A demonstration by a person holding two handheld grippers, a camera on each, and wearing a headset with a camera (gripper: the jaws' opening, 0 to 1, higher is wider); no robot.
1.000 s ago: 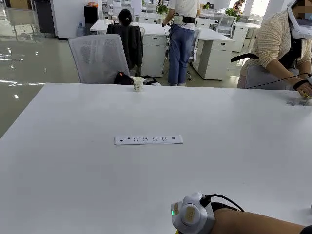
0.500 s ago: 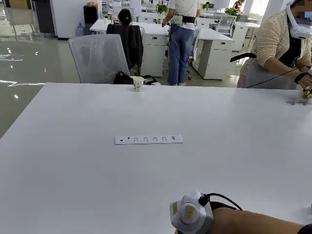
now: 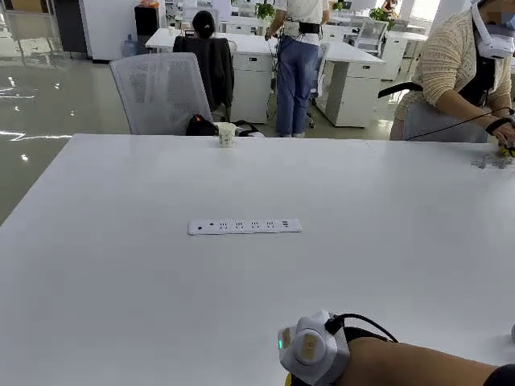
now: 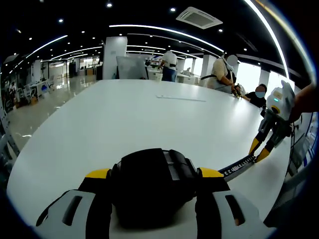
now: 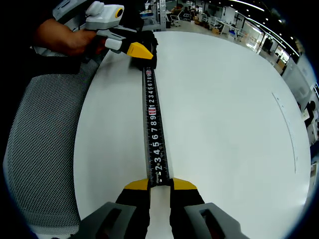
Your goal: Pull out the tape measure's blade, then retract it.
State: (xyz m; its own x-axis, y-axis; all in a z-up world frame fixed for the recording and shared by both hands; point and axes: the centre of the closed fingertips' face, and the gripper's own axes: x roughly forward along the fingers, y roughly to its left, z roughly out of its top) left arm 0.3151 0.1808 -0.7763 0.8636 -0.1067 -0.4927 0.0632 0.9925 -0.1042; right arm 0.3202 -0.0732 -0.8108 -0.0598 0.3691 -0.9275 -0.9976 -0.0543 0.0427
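Observation:
The black tape measure case (image 4: 152,181) sits between the yellow-tipped jaws of my left gripper (image 4: 154,174), which is shut on it. Its dark blade (image 4: 238,167) runs out to the right, low over the white table (image 4: 114,114), to my right gripper (image 4: 259,152). In the right gripper view, my right gripper (image 5: 159,184) is shut on the blade's end. The numbered blade (image 5: 152,124) stretches straight away to the case (image 5: 149,47) held by the left gripper (image 5: 135,49). The back of my right gripper (image 3: 310,350) pokes up at the head view's bottom edge.
A white power strip (image 3: 245,227) lies mid-table and a paper cup (image 3: 228,136) stands at the far edge. A grey mesh chair (image 3: 161,92) is behind it. A person (image 3: 463,72) works at the far right corner. Another mesh chair (image 5: 40,149) borders the near edge.
The head view has tilted slightly. My right gripper keeps its place at the bottom edge. The person at the far right has shifted a hand.

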